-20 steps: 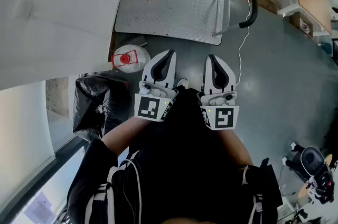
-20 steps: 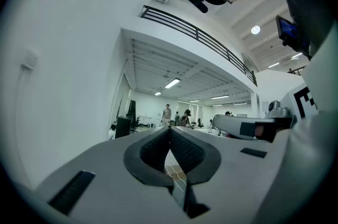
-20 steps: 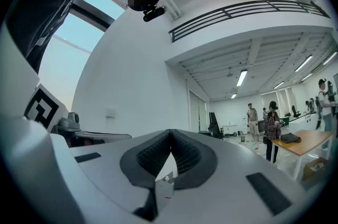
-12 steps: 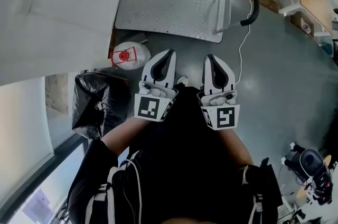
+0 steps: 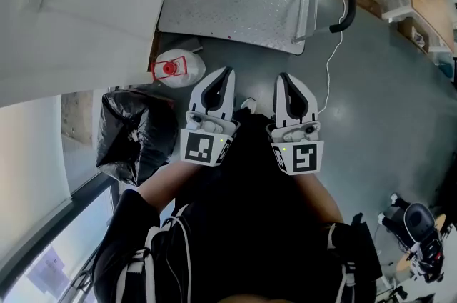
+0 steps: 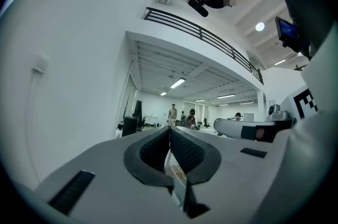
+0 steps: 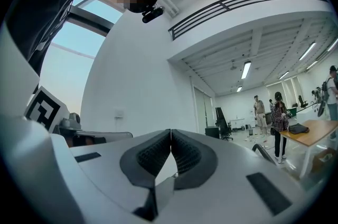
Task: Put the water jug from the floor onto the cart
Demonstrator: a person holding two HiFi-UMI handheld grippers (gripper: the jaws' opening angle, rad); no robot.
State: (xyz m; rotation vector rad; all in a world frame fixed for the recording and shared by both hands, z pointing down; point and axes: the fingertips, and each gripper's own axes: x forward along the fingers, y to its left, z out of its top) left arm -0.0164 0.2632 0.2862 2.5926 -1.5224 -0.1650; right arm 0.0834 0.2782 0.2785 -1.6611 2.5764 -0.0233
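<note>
Jug (image 5: pixel 176 68) and cart (image 5: pixel 235 5) slide slightly farther up my view; left claw (image 5: pixel 228 71), right claw (image 5: pixel 281 77) stay clenched, empty. Jug on floor (image 5: pixel 385 101), untouched; I judge approach barely begun.

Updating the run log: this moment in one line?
left gripper: shut, empty | right gripper: shut, empty | water jug: on floor by cart | pickup: not started

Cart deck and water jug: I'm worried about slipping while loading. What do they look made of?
Cart deck: likely metal, matte silver-grey, going by its raised tread-plate pattern. Water jug: probably plastic, whitish and translucent-looking, with a red cap.
</note>
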